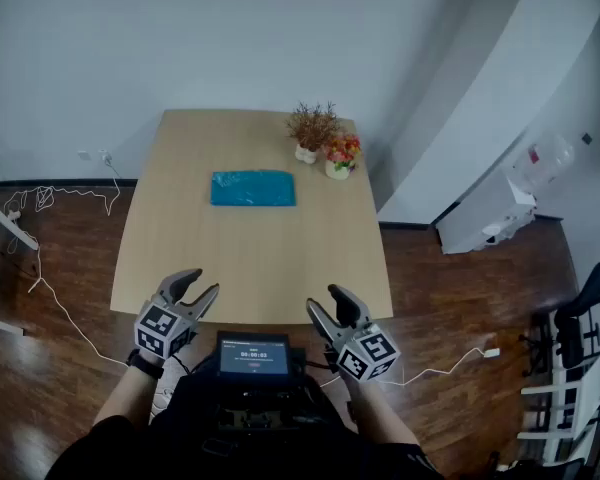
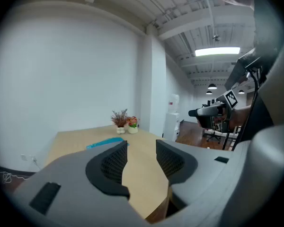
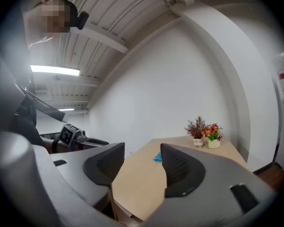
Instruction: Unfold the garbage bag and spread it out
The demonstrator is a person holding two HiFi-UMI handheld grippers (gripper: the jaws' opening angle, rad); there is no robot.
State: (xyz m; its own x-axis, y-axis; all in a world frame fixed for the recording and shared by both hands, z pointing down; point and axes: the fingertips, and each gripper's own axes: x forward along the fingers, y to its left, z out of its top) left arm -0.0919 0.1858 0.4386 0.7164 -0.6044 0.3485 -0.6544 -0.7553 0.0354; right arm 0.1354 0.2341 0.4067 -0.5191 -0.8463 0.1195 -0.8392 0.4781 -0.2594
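Observation:
A folded blue garbage bag (image 1: 253,188) lies flat on the far half of the wooden table (image 1: 250,258); it shows as a thin blue strip (image 2: 105,143) in the left gripper view and a small blue patch (image 3: 158,157) in the right gripper view. My left gripper (image 1: 198,287) hovers at the table's near edge, left of centre, jaws apart and empty. My right gripper (image 1: 325,302) hovers at the near edge to the right, also open with nothing between its fingers. Both are well short of the bag.
Two small potted plants (image 1: 325,142) stand at the table's far right corner, just beyond the bag. A white cable (image 1: 50,268) trails over the wood floor on the left. A white water dispenser (image 1: 500,213) and a chair (image 1: 580,368) stand to the right.

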